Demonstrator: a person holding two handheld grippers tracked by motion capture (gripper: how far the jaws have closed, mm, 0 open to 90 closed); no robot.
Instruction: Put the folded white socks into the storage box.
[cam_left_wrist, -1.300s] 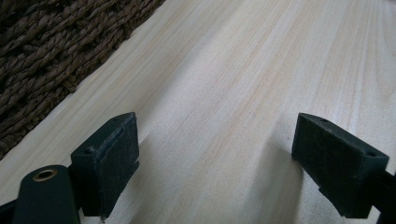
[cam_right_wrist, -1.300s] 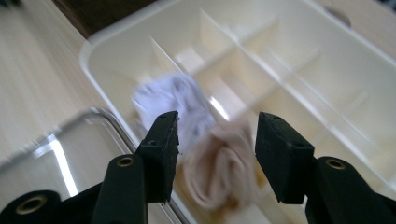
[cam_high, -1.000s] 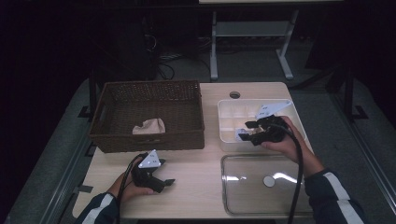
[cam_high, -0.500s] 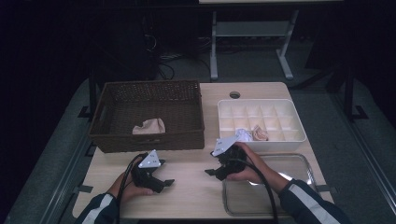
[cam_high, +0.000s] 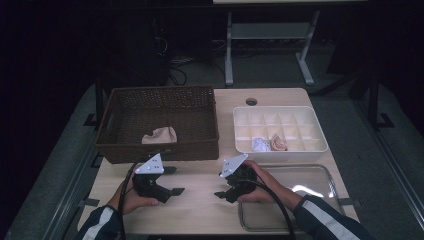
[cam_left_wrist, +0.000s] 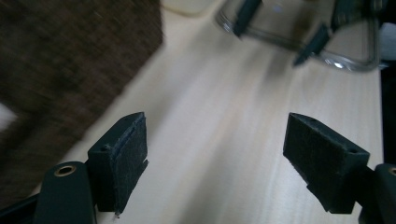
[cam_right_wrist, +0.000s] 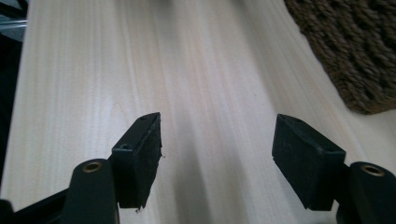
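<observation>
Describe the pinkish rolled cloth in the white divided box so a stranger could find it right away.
Start at the white plastic divided box on the right of the pale wooden table, beyond the clear lid. In its near row sit two bundles side by side. The pinkish rolled cloth is the right one; its neighbour is a white crumpled cloth.

Bare tabletop (cam_high: 200, 200) lies in front of the wicker basket (cam_high: 160, 150), open for passage between left gripper (cam_high: 170, 181) and right gripper (cam_high: 223, 186); both stand with jaws apart, nothing between them; the basket's tall front wall blocks the way behind; right of the basket, a narrow free strip, then the white compartment box (cam_high: 280, 150); right and nearer, the clear tray (cam_high: 320, 175) rims the table edge.
</observation>
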